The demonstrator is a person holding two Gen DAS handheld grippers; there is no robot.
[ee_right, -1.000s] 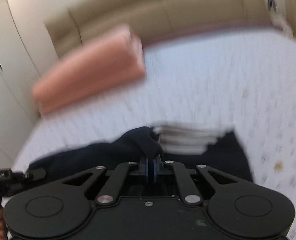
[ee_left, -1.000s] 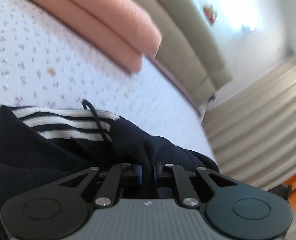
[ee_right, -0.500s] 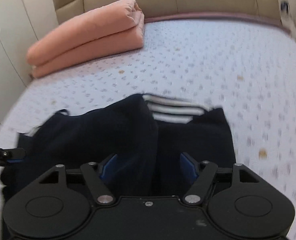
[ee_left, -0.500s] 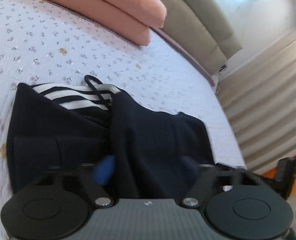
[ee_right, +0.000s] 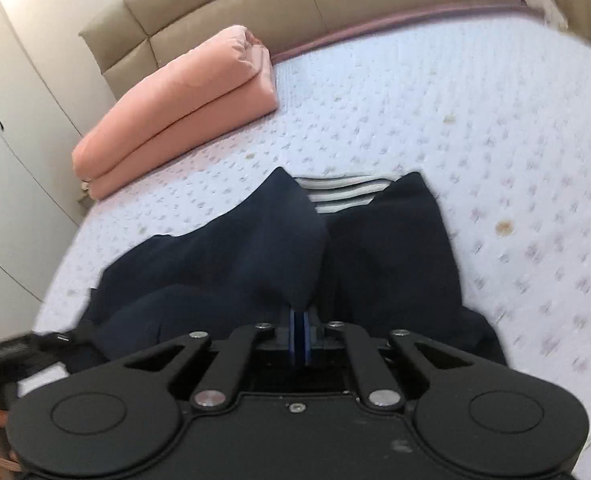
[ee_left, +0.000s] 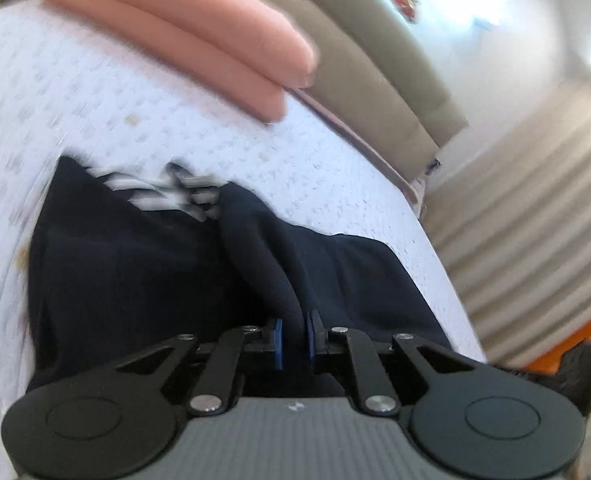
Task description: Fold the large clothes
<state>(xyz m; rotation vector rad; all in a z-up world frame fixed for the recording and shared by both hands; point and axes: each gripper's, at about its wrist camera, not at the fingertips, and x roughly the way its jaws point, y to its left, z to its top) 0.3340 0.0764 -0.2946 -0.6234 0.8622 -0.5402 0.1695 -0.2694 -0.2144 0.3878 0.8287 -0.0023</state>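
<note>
A dark navy garment (ee_left: 143,272) with a white-and-black striped band (ee_left: 163,196) lies partly folded on the bed. My left gripper (ee_left: 293,336) is shut on a raised fold of its navy cloth, which runs up from between the blue pads (ee_left: 278,342). In the right wrist view the same garment (ee_right: 391,248) spreads ahead, its striped band (ee_right: 339,194) at the far edge. My right gripper (ee_right: 297,334) is shut on a peaked fold of navy cloth. The other gripper (ee_right: 11,354) and a hand show at the lower left.
The bed has a white quilted cover with small flowers (ee_right: 475,120). A folded pink duvet (ee_right: 183,108) lies at the head, against a beige padded headboard (ee_right: 295,4). White wardrobe doors (ee_right: 3,128) stand on the left. In the left wrist view, pale curtains (ee_left: 535,200) hang beyond the bed's edge.
Both grippers let go of the cloth and stood open half a second ago; now both have shut on folds of the navy garment nearer to me.
</note>
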